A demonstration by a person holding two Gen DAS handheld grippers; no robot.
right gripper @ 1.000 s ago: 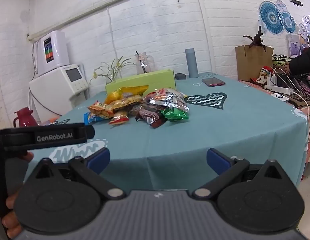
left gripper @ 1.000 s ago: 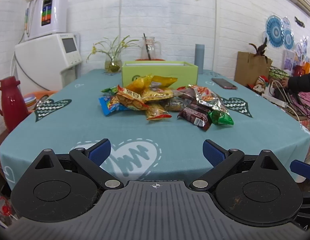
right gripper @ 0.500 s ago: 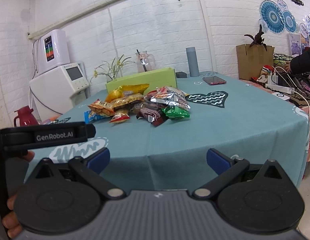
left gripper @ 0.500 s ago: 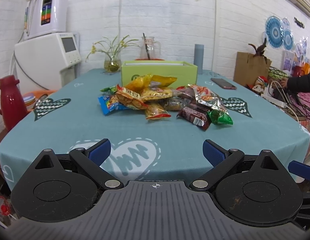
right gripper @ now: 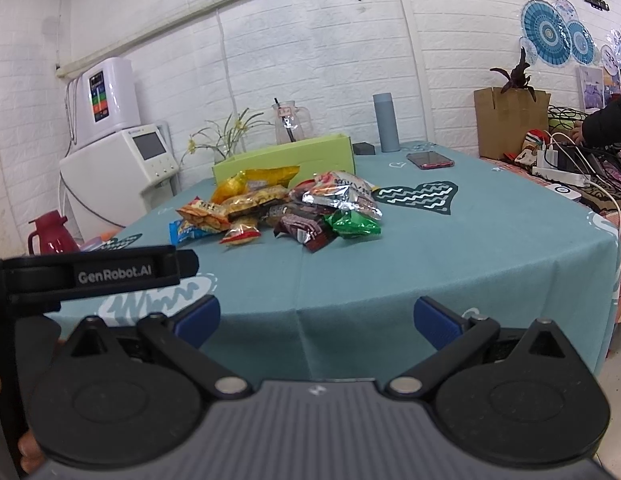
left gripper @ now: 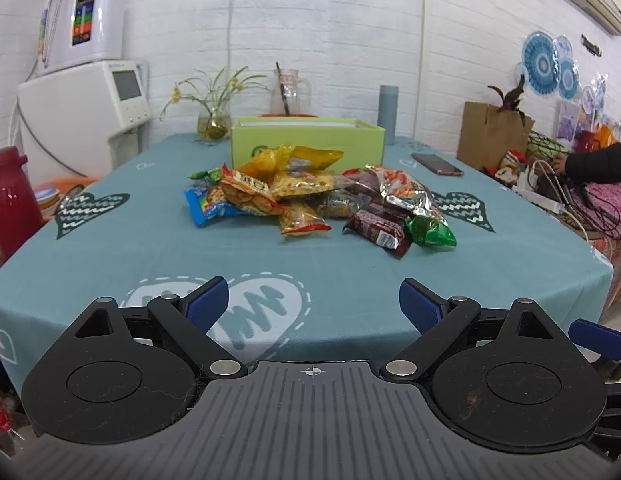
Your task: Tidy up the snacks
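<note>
A pile of snack packets (left gripper: pixel 310 196) (right gripper: pixel 278 208) lies in the middle of the teal tablecloth (left gripper: pixel 150 248). It holds orange, yellow, blue, silver, dark red and green packs. Behind it stands an open lime-green box (left gripper: pixel 306 140) (right gripper: pixel 286 158). My left gripper (left gripper: pixel 313 300) hovers at the table's near edge, well short of the pile; its jaws are closing slightly with nothing between them. My right gripper (right gripper: pixel 316 318) is also at the near edge, open and empty. The left gripper's body (right gripper: pixel 98 272) shows at the left of the right wrist view.
A red thermos (left gripper: pixel 8 196) and a white dispenser (left gripper: pixel 82 120) stand to the left. A flower vase (left gripper: pixel 212 124), glass jug (left gripper: pixel 288 92), grey bottle (left gripper: pixel 388 114) and phone (left gripper: pixel 436 164) sit toward the table's far end. A person's sleeve (left gripper: pixel 598 164) reaches over a cluttered side table.
The left gripper's blue fingertips have come slightly closer together. The right gripper and the snacks have not moved.
</note>
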